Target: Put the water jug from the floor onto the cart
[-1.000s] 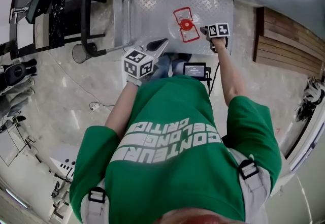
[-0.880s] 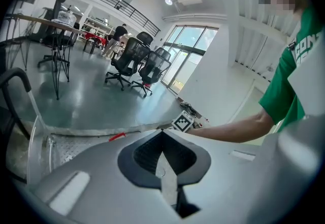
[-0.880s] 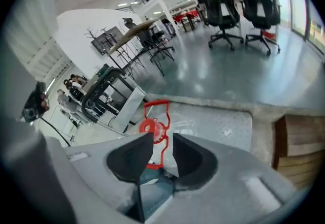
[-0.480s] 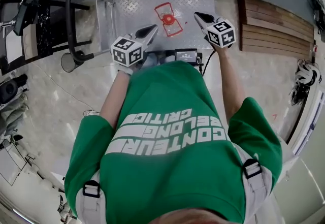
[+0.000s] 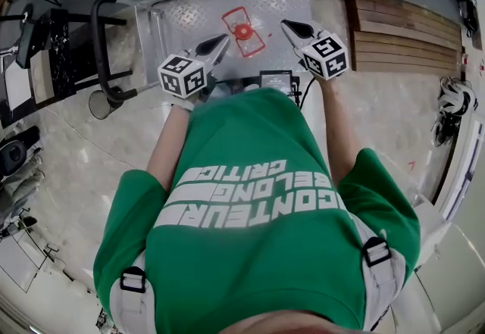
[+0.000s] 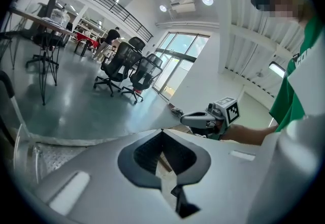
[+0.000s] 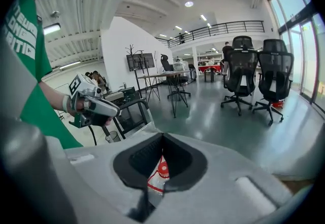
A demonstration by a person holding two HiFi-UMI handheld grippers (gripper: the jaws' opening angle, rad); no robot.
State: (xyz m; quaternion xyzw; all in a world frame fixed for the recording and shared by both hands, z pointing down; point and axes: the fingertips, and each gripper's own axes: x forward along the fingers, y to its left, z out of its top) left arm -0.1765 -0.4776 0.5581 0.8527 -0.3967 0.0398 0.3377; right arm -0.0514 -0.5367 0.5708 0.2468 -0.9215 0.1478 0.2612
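The clear water jug [image 5: 242, 31] with a red cap and red handle stands on the cart's metal deck [image 5: 186, 16]. Both grippers hang above the deck, apart from the jug. My left gripper [image 5: 224, 40] is to the jug's left, jaws shut to a point, empty. My right gripper [image 5: 286, 24] is to its right; its jaws have just closed, with nothing between them. In the right gripper view the jug [image 7: 158, 174] shows below, through the slit behind the shut tips [image 7: 162, 136], and the left gripper [image 7: 114, 111] is at the left. The left gripper view shows shut tips [image 6: 162, 130].
The cart's black push handle [image 5: 102, 37] rises at the left. A wooden pallet [image 5: 394, 29] lies right of the cart. Black stands and gear [image 5: 53, 45] crowd the far left. Office chairs [image 7: 238, 73] and a desk [image 7: 167, 78] stand further off.
The right gripper has left the jug's side, risen well above the deck and shut. The left gripper rose a little. The jug stays on the cart.
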